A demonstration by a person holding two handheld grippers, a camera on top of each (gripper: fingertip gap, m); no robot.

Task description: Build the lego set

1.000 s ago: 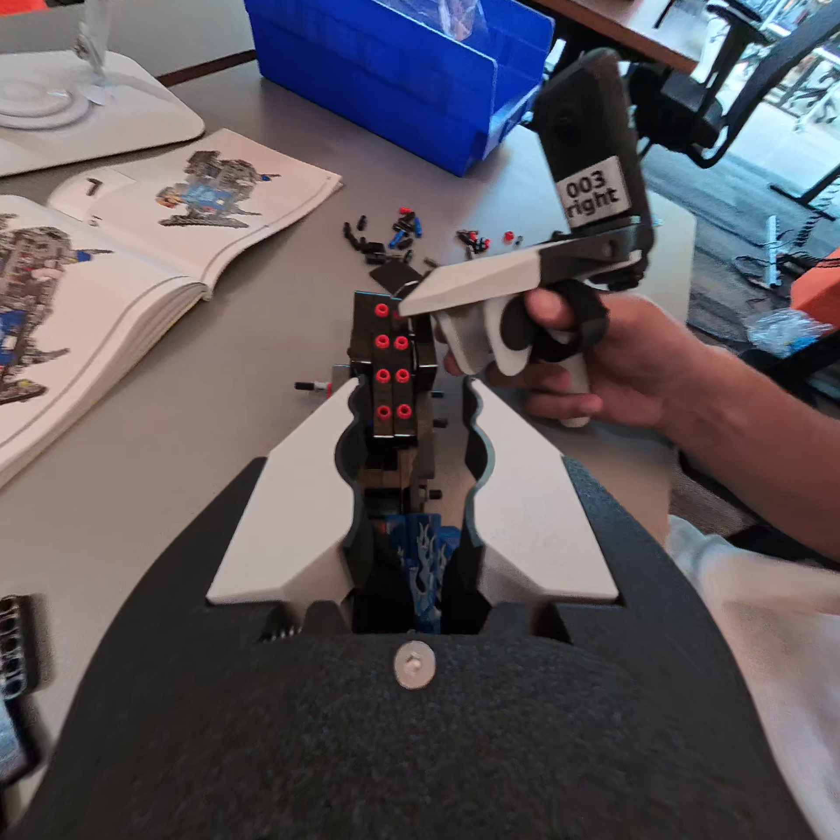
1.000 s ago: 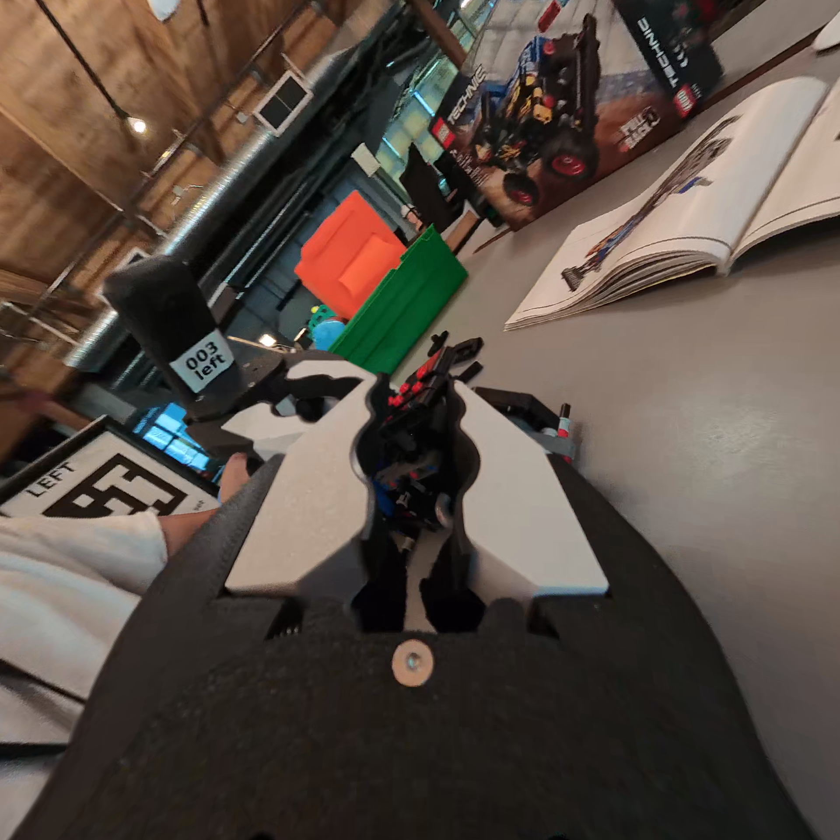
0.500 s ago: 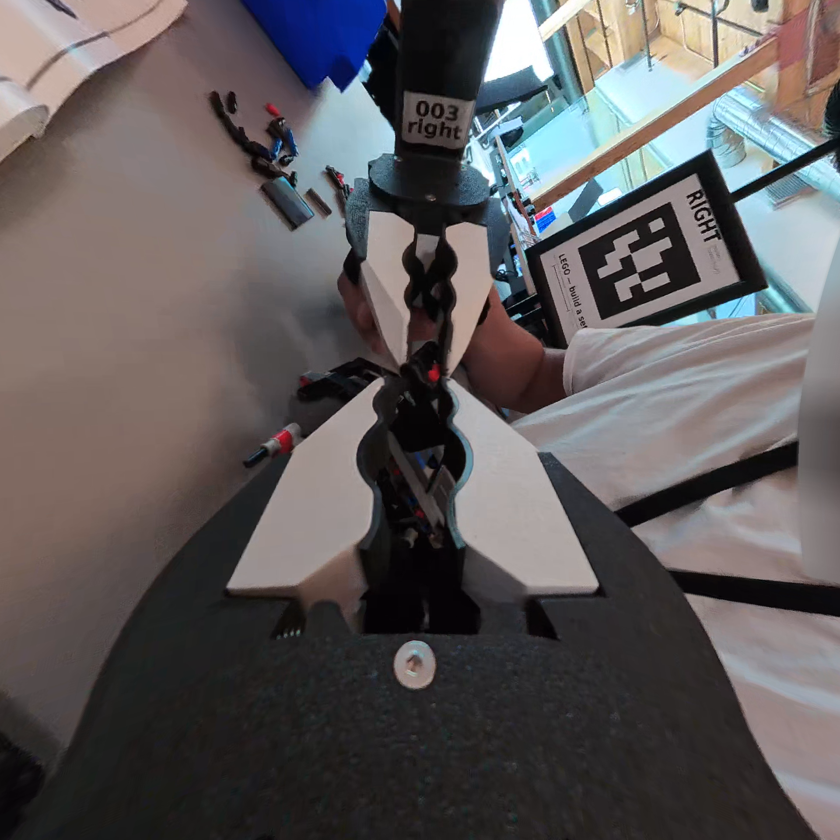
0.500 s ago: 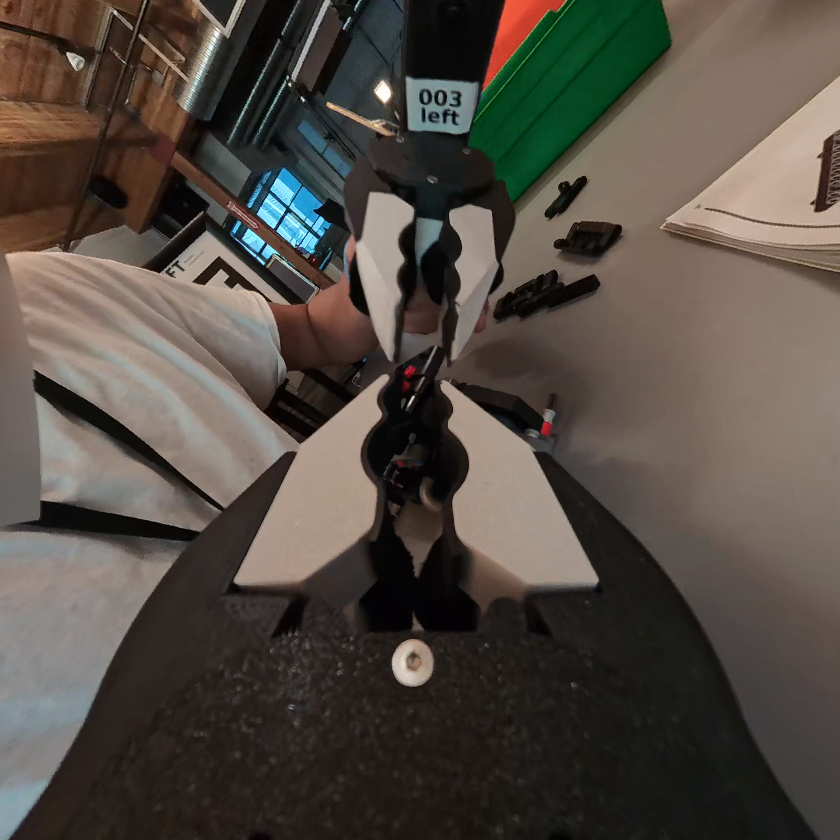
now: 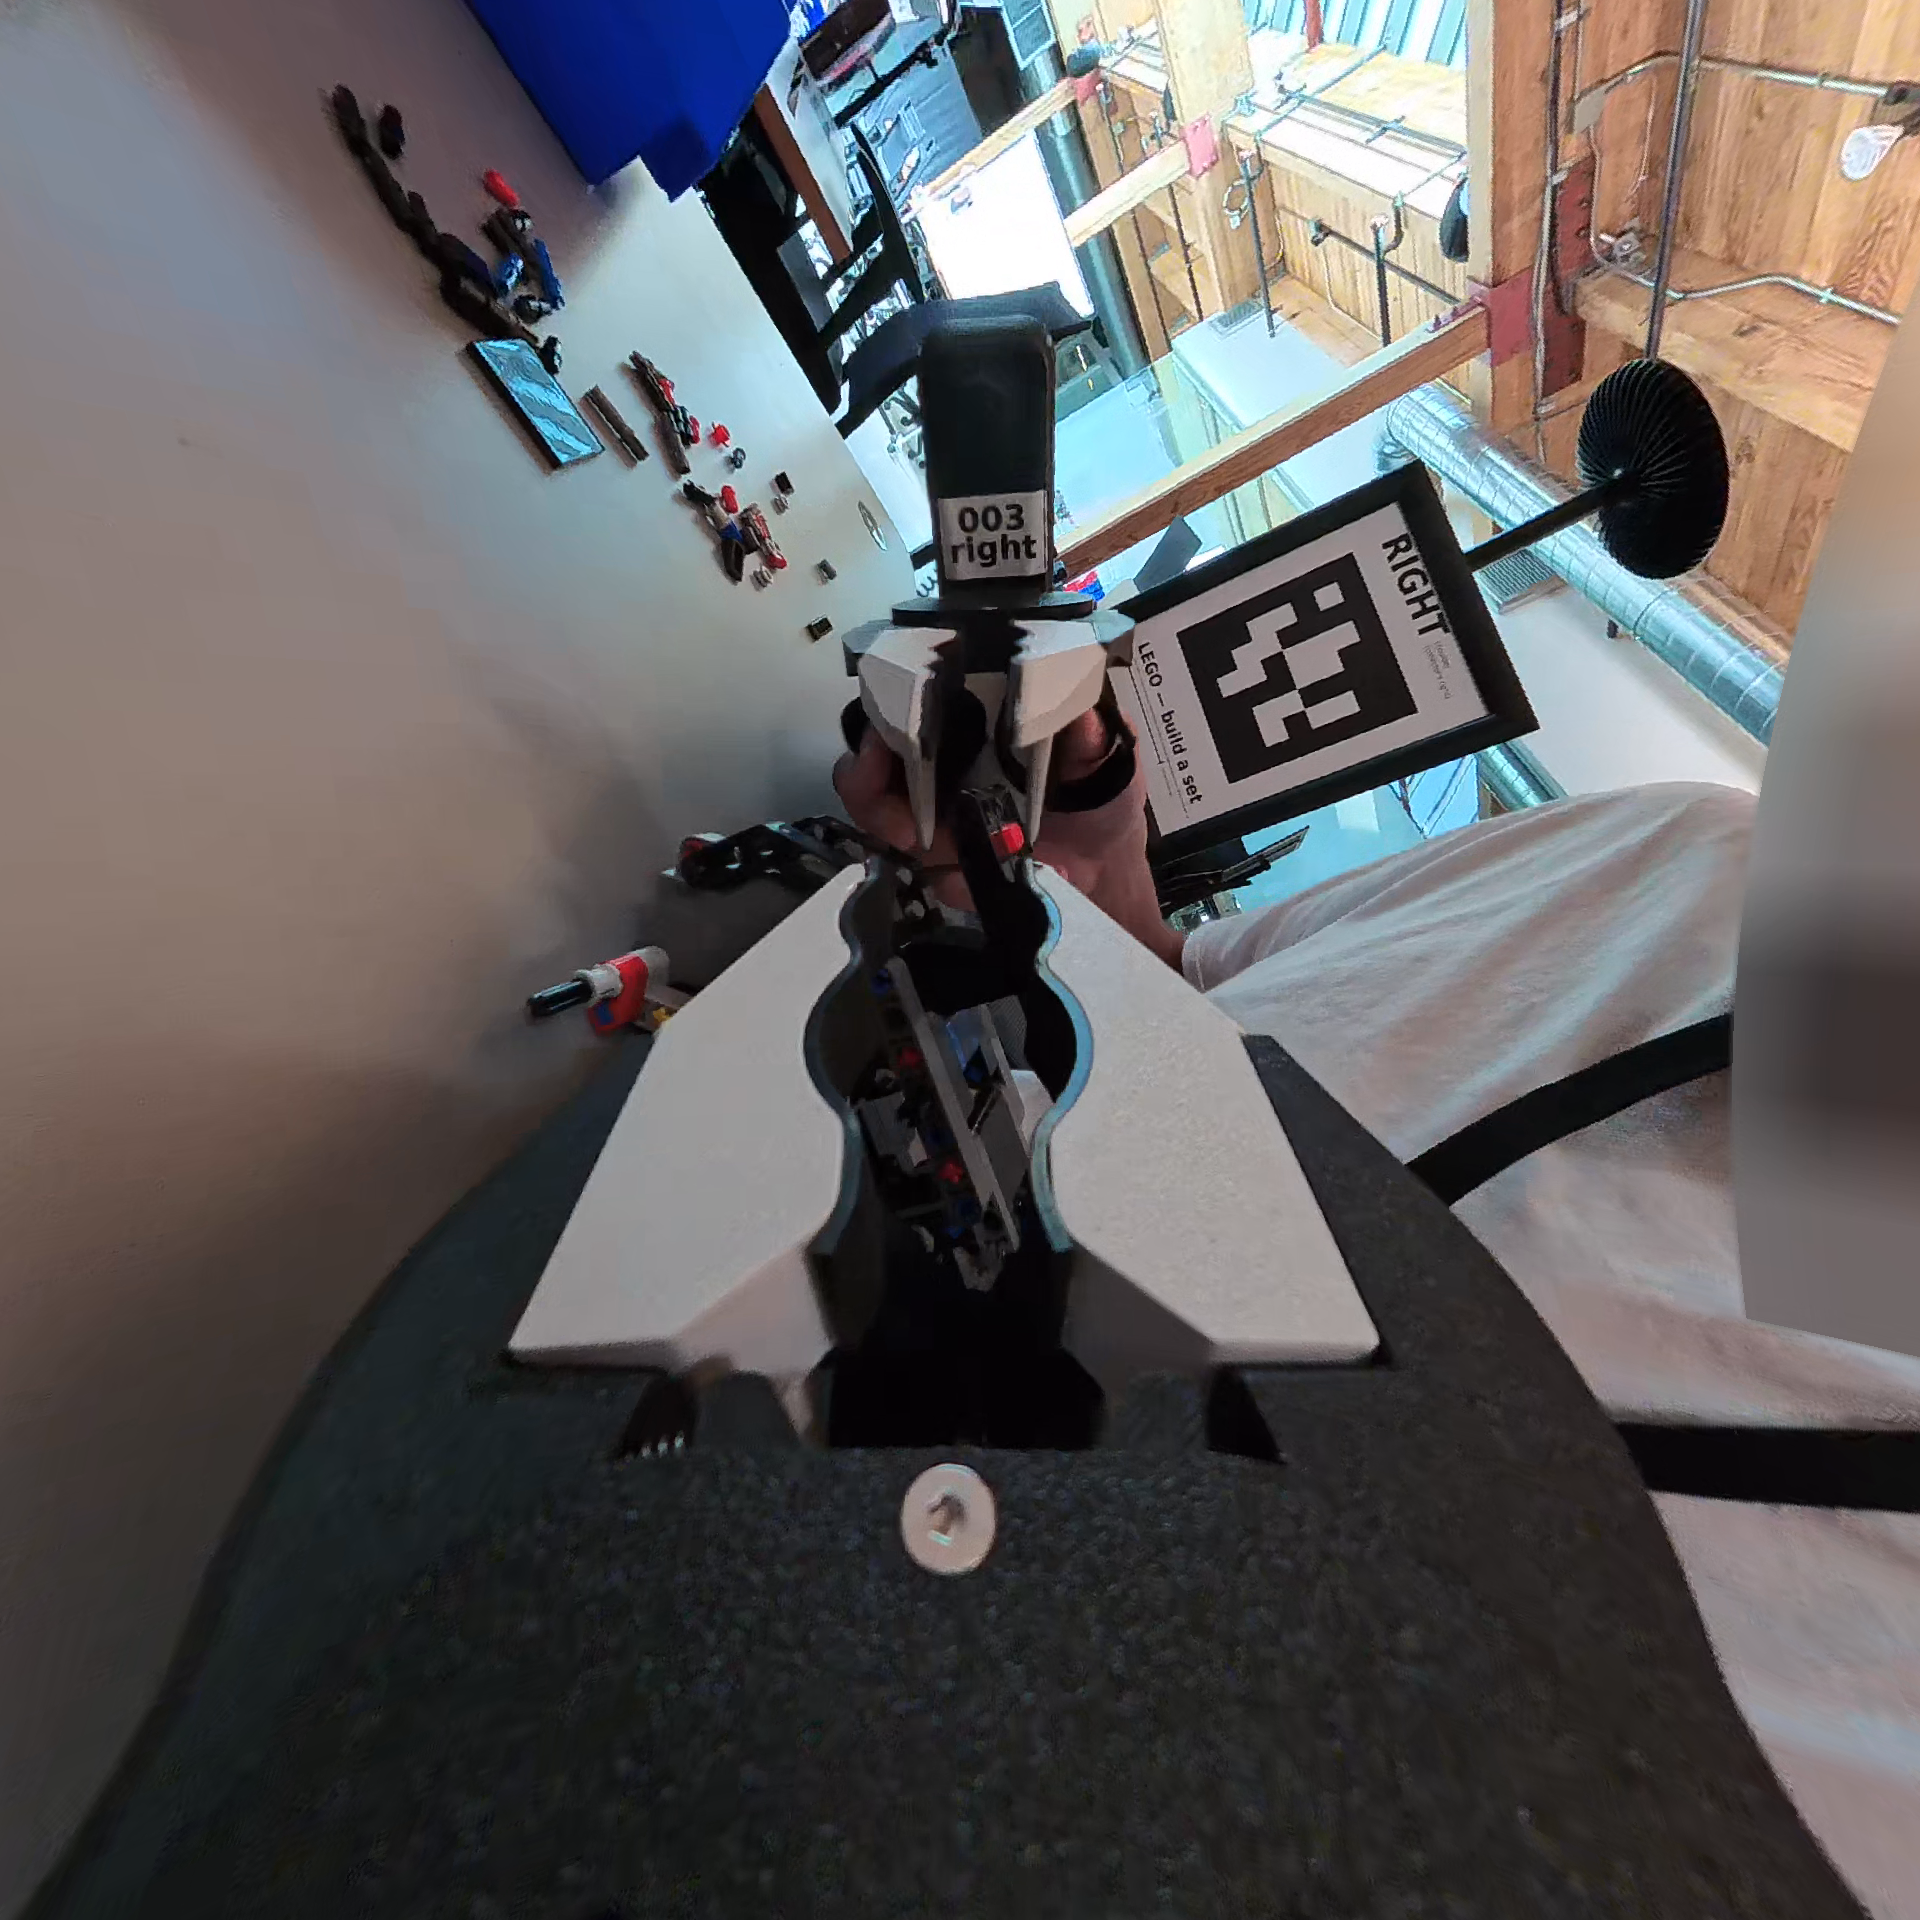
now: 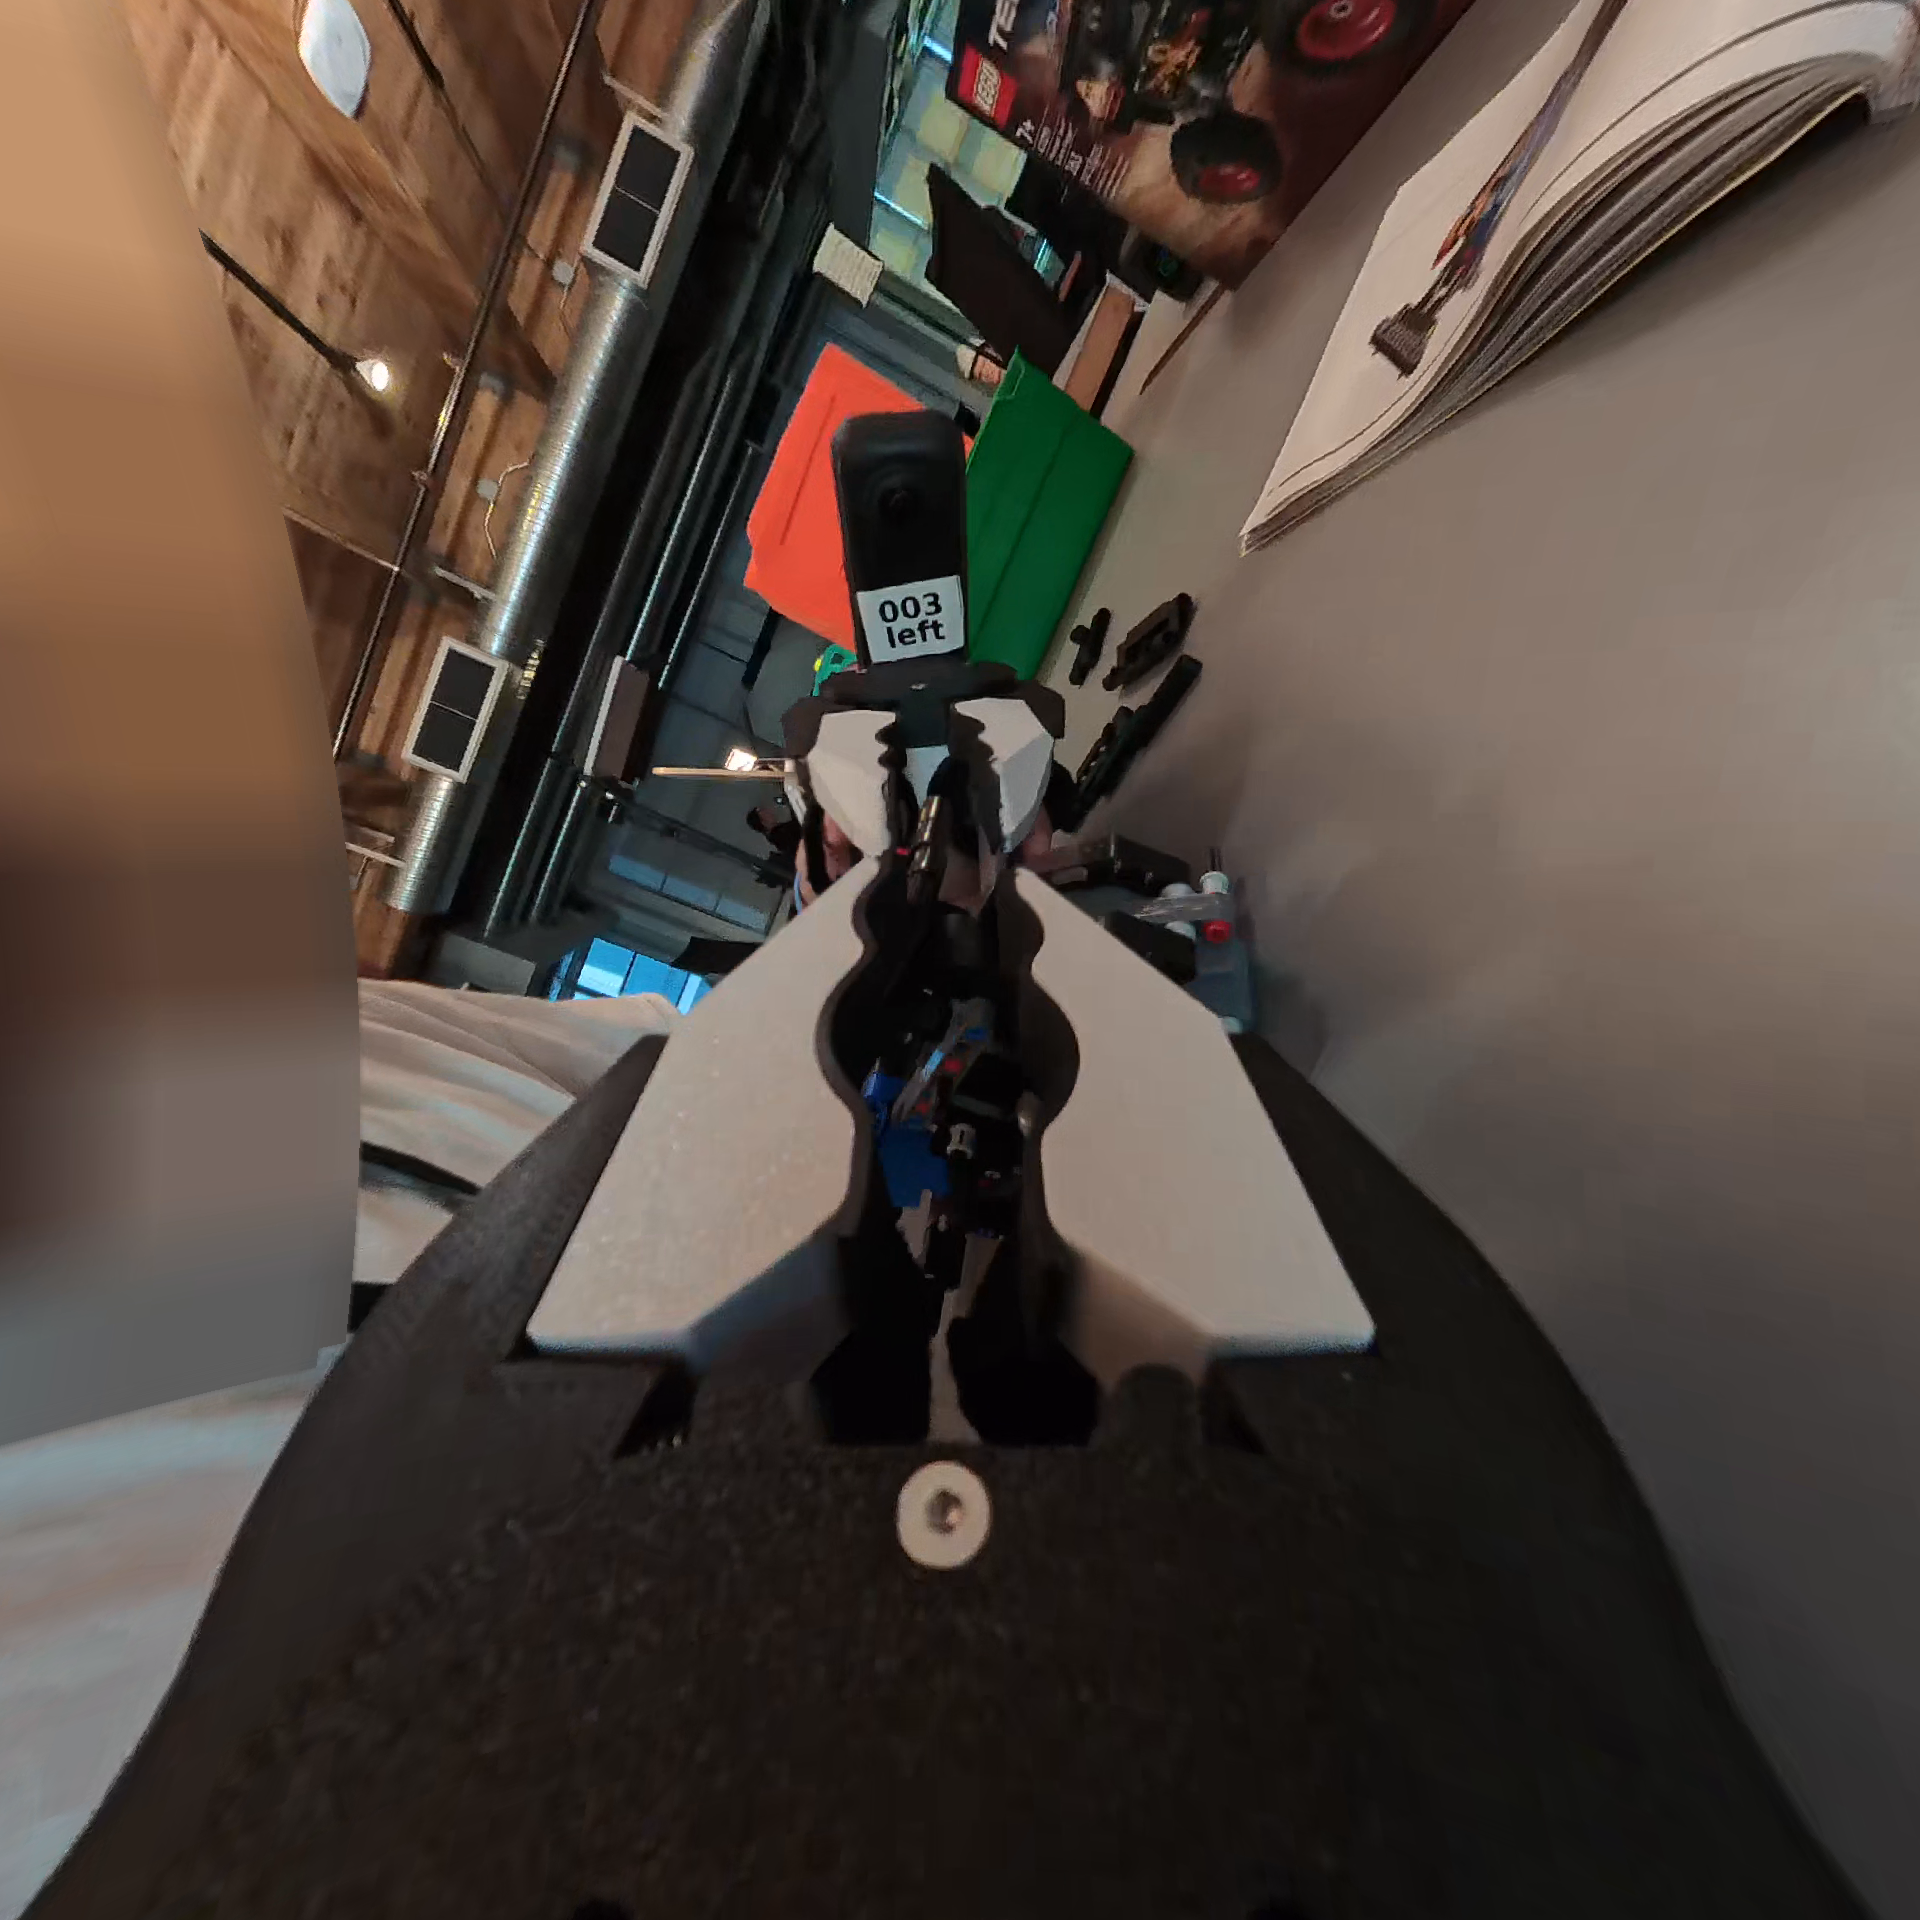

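A black lego assembly (image 5: 935,1101) with red pins, blue bits and a grey beam is held in the air beside the grey table. My left gripper (image 5: 951,894) is shut on one end of it. My right gripper (image 5: 977,821) faces it tip to tip and is shut on the other end. In the right wrist view, the right gripper (image 6: 940,883) clamps the assembly (image 6: 935,1101) and the left gripper (image 6: 940,842) points back at it. Most of the assembly is hidden between the fingers.
Loose small pieces (image 5: 488,260) and a black flat panel (image 5: 535,400) lie on the table by a blue bin (image 5: 644,73). A red-and-white axle piece (image 5: 603,987) lies nearer. The open instruction booklet (image 6: 1558,260), black parts (image 6: 1143,644) and a green bin (image 6: 1039,520) show on the right. Left tips to right tips: about 4 centimeters. My right tips are roughly 15 centimeters from the black flat panel (image 5: 535,400).
Both grippers have swung up from the table to face each other, carrying the assembly. Since half a second ago the opposite gripper looks a little farther off and both views have tilted.
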